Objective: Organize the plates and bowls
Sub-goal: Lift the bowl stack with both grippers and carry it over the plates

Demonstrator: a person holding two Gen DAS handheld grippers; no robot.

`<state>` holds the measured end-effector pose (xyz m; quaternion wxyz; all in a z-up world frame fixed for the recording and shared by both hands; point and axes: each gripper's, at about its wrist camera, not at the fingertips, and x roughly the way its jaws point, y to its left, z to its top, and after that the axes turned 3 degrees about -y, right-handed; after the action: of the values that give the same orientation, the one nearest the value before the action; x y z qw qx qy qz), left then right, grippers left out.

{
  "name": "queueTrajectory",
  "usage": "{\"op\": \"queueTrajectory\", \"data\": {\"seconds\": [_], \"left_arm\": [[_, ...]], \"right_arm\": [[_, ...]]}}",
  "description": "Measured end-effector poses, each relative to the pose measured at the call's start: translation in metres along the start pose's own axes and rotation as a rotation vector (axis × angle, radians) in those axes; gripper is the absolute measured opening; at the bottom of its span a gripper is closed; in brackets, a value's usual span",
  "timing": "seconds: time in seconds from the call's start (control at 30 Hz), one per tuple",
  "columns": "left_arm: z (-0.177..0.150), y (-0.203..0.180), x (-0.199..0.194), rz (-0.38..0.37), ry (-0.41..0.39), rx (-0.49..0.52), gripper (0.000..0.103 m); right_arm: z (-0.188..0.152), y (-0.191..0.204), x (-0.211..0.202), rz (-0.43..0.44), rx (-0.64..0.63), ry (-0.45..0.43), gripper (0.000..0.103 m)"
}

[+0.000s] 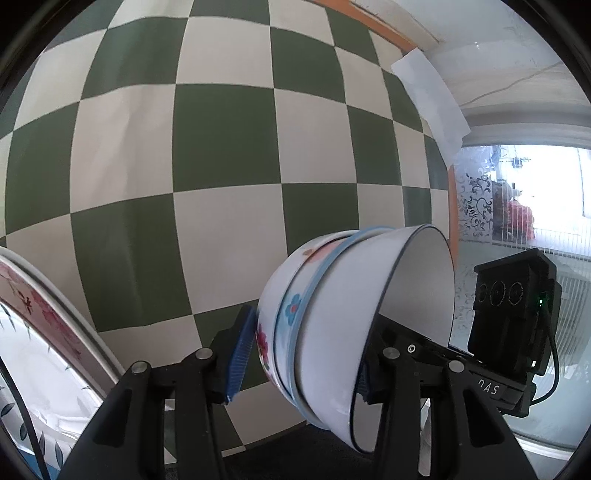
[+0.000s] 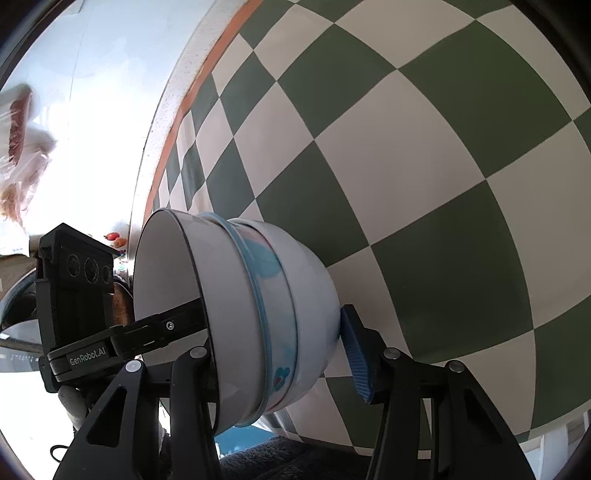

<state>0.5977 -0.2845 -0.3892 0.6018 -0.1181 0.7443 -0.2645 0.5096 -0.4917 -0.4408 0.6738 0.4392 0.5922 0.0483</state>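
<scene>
Both hand-held grippers, our left (image 1: 295,365) and right (image 2: 280,354), clamped one stack of nested bowls (image 1: 332,325) from opposite sides, tipped on edge above the green-checked table (image 1: 221,147). A floral plate (image 1: 40,314) lay nearby.

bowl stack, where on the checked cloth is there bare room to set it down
The checked cloth lies bare ahead of the bowl stack, up to the orange table edge. It is crowded low on the left by the floral plate, and on the right, where the other hand-held gripper also grips the stack.
</scene>
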Motion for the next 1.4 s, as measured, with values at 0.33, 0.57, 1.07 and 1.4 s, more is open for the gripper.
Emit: {"op": "queueTrajectory", "data": {"seconds": [0.33, 0.57, 1.07, 1.4], "left_arm": [[-0.005, 0.003, -0.037, -0.02, -0.071, -0.027, 0.043], [-0.021, 0.032, -0.081, 0.0, -0.131, -0.079, 0.042], [-0.069, 0.144, -0.146, 0.061, -0.254, -0.274, 0.043], [-0.079, 0.183, -0.14, 0.054, -0.256, -0.344, 0.043]], "right_arm": [[-0.002, 0.036, -0.016, -0.01, -0.089, -0.015, 0.052], [-0.01, 0.086, -0.006, 0.0, -0.175, 0.023, 0.051], [-0.047, 0.185, 0.094, 0.05, -0.358, 0.207, 0.05], [-0.061, 0.206, 0.142, 0.017, -0.411, 0.274, 0.05]]}}
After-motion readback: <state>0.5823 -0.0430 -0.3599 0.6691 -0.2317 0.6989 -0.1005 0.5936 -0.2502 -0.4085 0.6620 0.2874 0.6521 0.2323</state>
